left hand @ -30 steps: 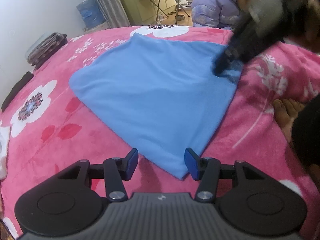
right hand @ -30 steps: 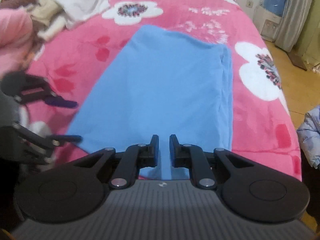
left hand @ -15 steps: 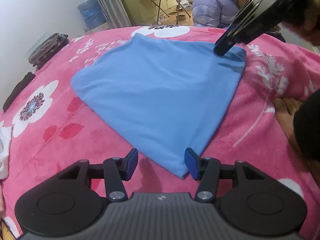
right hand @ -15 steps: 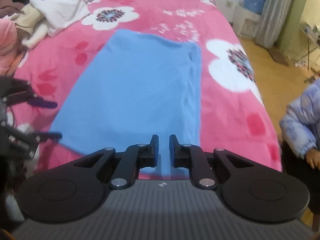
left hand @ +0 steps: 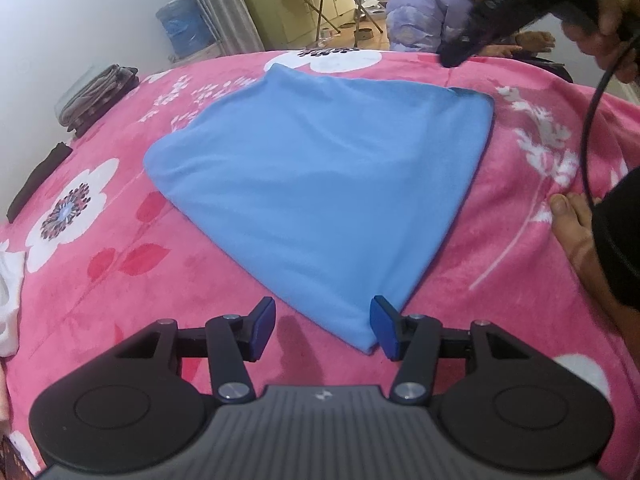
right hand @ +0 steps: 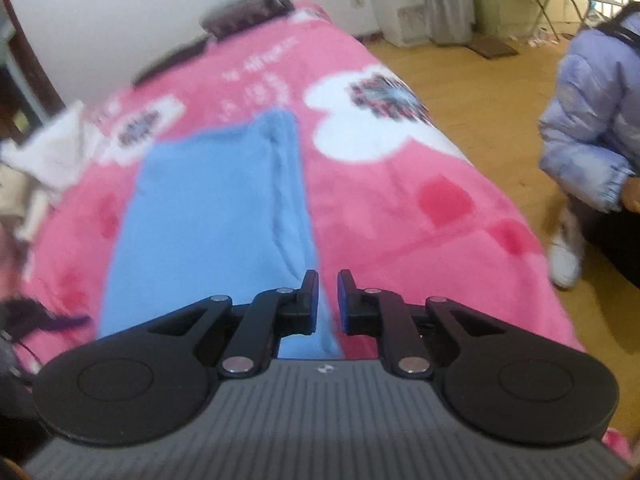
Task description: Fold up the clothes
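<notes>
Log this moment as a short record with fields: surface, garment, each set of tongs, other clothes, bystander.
surface: pink floral blanket on a bed
garment: blue cloth, folded, lying flat on the blanket
left tongs: open, the cloth's near corner between the pads, not pinched
right tongs: nearly shut, nothing gripped, over the cloth's near edge; picture blurred
other clothes: folded dark pile at the far edge; white garment beside the cloth
bystander: person in a lilac jacket crouched on the floor beside the bed
</notes>
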`<state>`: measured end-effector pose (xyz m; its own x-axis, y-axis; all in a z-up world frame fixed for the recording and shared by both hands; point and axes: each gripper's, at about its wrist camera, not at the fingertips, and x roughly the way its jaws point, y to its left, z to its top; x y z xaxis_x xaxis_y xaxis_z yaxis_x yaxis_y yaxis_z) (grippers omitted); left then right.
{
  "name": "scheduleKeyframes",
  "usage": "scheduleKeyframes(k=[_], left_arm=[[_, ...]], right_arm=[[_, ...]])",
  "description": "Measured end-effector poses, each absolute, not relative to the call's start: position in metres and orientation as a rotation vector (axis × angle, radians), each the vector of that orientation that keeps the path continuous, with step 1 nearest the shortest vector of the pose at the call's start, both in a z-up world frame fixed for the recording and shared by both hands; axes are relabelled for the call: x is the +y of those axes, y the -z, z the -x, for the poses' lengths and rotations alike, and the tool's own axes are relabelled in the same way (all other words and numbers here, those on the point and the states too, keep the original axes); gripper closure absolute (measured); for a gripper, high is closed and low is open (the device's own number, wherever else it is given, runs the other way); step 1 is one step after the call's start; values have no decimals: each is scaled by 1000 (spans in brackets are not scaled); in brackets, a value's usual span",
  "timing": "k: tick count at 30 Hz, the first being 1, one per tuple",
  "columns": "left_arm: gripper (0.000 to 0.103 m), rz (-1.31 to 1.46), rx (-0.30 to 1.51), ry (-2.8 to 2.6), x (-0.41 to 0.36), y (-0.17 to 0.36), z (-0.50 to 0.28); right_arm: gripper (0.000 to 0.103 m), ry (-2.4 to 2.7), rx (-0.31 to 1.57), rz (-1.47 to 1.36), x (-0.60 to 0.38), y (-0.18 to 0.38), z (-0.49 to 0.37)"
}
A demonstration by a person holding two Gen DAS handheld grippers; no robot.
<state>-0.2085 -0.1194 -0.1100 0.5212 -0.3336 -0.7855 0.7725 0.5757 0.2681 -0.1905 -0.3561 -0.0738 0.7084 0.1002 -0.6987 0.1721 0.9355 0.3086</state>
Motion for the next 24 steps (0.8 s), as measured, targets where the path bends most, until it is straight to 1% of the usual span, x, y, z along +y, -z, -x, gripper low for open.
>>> scheduleKeyframes(k=[5,9,12,17,21,24], left_arm=[[48,-681,742,720,-119,109,211],[48,-717,717,724,-120,109,214],[46,-733,705,709,-117,106,213],[47,-752,662,629,-110,95,204],[47,-702,644,636,-113,84,195],[47,-696,611,683,-122,82,195]], right_arm=[[94,-52,798,-376,-339,88,167],[93,29,828,-389,-354,104,174],[93,96,807,-432,-373,99,188],[93,98,747,-468,-384,82,195],[93,-8,735,-432,-363,77,170],[93,-78,756,-406,-345,86,149]])
